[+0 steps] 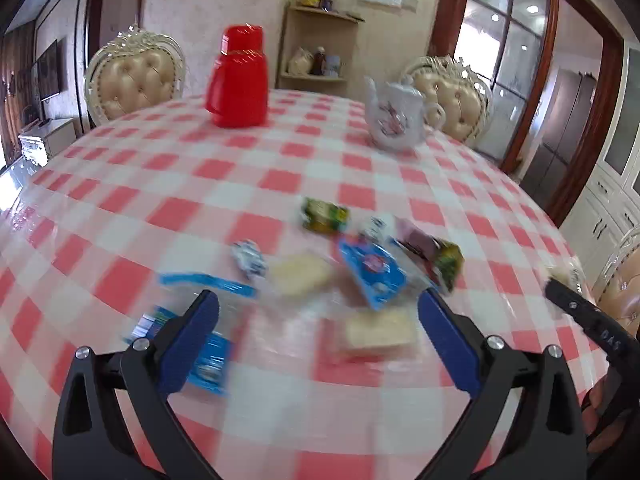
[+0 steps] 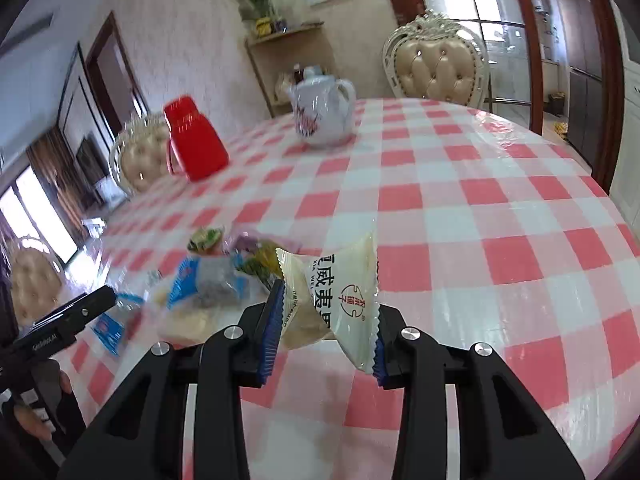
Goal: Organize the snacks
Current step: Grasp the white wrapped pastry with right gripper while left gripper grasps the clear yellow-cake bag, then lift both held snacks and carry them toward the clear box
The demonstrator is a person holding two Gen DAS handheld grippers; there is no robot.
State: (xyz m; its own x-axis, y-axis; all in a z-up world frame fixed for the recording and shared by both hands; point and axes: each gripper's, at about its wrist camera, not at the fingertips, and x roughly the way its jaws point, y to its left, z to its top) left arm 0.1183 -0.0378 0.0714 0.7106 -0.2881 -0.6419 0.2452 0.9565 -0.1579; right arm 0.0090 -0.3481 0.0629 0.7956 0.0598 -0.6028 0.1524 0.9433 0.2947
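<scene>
White packet (image 2: 340, 292) with red print: clamped between the blue pads of your right gripper (image 2: 326, 320), jaws drawn in narrow on its crinkled sides, packet tilted and clear of the checked table (image 2: 500, 216). Step in hand, by my reading: one snack picked, carry under way.

Your left gripper (image 1: 318, 312): jaws spread wide, nothing between them, hanging over the rest of the pile. Blue wrappers (image 1: 370, 268), a green packet (image 1: 324, 214) and pale biscuit packs (image 1: 378, 332) lie loose and close together there, blurred.

Farther back: red flask (image 1: 238, 80) and white teapot (image 1: 394, 116), well apart from the snacks.

Next move: choose a bare patch of cloth for this kind, set the packet flat, then release. No container shows, so grouping on the table seems likely.
</scene>
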